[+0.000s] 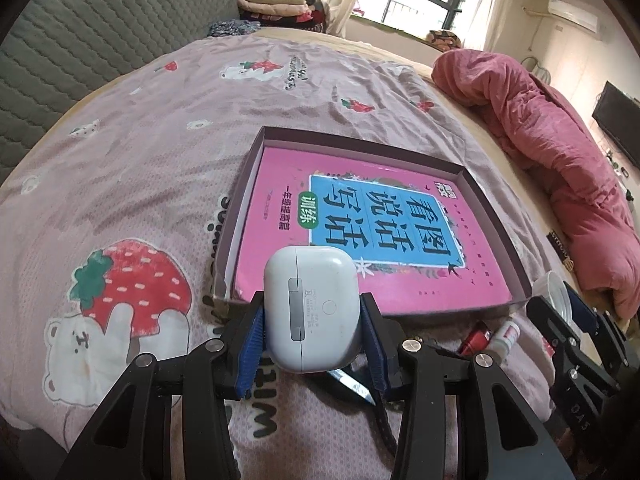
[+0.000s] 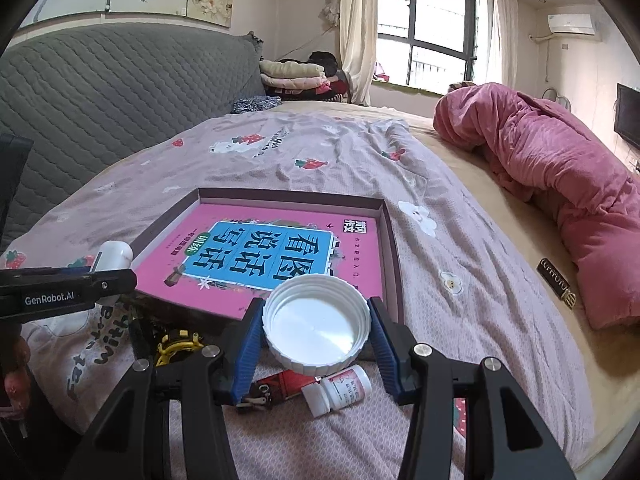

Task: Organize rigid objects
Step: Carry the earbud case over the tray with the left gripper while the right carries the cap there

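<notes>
My left gripper (image 1: 312,316) is shut on a white earbud case (image 1: 312,308), held above the bed just before the near edge of a shallow purple box (image 1: 486,196). A pink book (image 1: 352,216) lies flat in the box. My right gripper (image 2: 316,320) is shut on a white ribbed jar lid (image 2: 316,320), hollow side up, over the box's near right corner (image 2: 390,240). The earbud case also shows at the left of the right wrist view (image 2: 112,258). The right gripper with the lid shows at the right of the left wrist view (image 1: 556,288).
On the pink strawberry sheet (image 1: 160,152) before the box lie a small white pill bottle (image 2: 340,390), a red lighter-like thing (image 2: 280,386), a yellow and black tool (image 2: 176,342) and a blade tip (image 1: 352,386). A rolled pink quilt (image 2: 560,176) lies right. A grey headboard (image 2: 100,92) stands left.
</notes>
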### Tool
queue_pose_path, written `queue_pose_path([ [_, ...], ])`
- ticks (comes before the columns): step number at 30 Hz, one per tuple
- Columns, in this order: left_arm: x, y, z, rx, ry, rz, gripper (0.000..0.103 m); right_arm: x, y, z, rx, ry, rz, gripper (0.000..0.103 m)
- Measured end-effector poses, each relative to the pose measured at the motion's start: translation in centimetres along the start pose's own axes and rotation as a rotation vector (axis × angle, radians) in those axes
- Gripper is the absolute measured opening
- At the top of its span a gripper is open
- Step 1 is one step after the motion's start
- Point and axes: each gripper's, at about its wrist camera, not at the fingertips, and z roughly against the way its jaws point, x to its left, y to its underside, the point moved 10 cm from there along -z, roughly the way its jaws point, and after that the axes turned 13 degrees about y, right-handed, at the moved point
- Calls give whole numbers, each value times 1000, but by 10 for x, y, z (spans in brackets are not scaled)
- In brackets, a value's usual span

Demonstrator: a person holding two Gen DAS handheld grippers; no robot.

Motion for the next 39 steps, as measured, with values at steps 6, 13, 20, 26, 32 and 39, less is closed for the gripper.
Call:
queue_pose_path([
  [6,6,-11,-8,-11,-10,9,46,-1,-1,-7,6,7,4,51],
  [13,13,-20,-22,-4,-22,24,46,-4,-8,-18,8,12,0,51],
  [20,15,-18,-43,37,-35,7,46,-12,-14,-32,16,36,-16,51],
  [26,16,-14,-55,50,-19,9,46,-12,-12,-40,32,39,-10,51],
  [32,17,-15,-62,56,-15,2,46,-6,-9,-50,53,31,20,51],
  [39,16,-13,-66,64,-10,-22,46,-2,-3,-62,85,38,36,51],
])
